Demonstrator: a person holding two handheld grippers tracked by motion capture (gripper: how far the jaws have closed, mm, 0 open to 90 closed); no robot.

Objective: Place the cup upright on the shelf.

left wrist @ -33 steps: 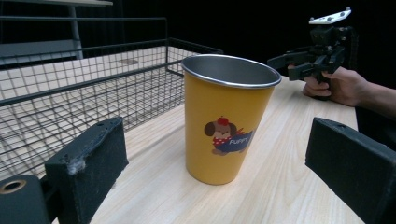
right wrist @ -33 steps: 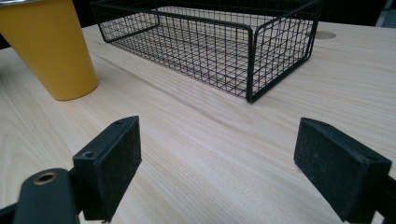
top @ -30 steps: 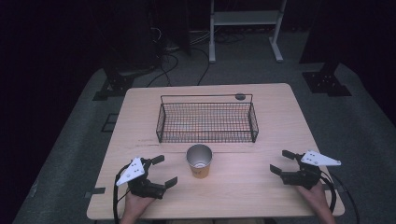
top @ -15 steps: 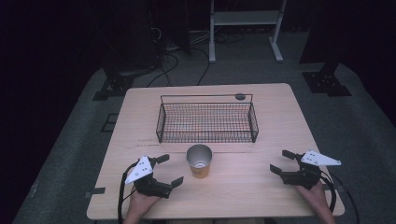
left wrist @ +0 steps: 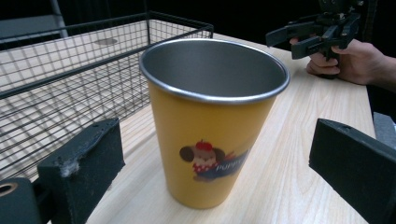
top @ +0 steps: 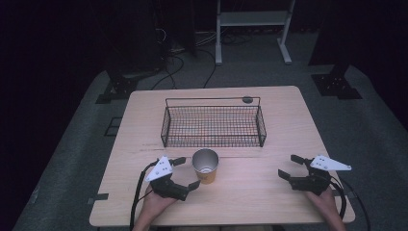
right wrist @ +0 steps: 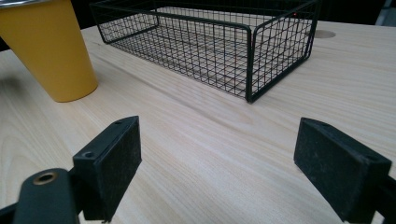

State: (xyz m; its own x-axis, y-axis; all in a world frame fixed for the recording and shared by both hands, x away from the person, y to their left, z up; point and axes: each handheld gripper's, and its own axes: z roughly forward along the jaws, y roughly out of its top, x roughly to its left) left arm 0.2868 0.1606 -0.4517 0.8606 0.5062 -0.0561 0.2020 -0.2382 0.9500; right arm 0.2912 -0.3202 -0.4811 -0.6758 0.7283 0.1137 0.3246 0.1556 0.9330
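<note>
A yellow cup [top: 206, 165] with a steel inside and a cartoon dog print stands upright on the table's front middle, just before the black wire basket [top: 213, 126]. My left gripper [top: 186, 173] is open right beside the cup's left side, its jaws spread wide toward it; in the left gripper view the cup [left wrist: 211, 116] stands close ahead between the two jaws, untouched. My right gripper [top: 288, 166] rests open at the front right, nothing between its jaws. The right gripper view has the cup [right wrist: 49, 51] at far left and the basket [right wrist: 210, 39] ahead.
The basket is empty and spans the table's middle. A round grommet hole [top: 247, 100] lies behind it. The wooden table [top: 269, 192] has bare room between the cup and my right gripper. Dark floor, cables and stand legs surround the table.
My left gripper has moved right and forward, closing in on the cup's left side. The right gripper and the cup have stayed put.
</note>
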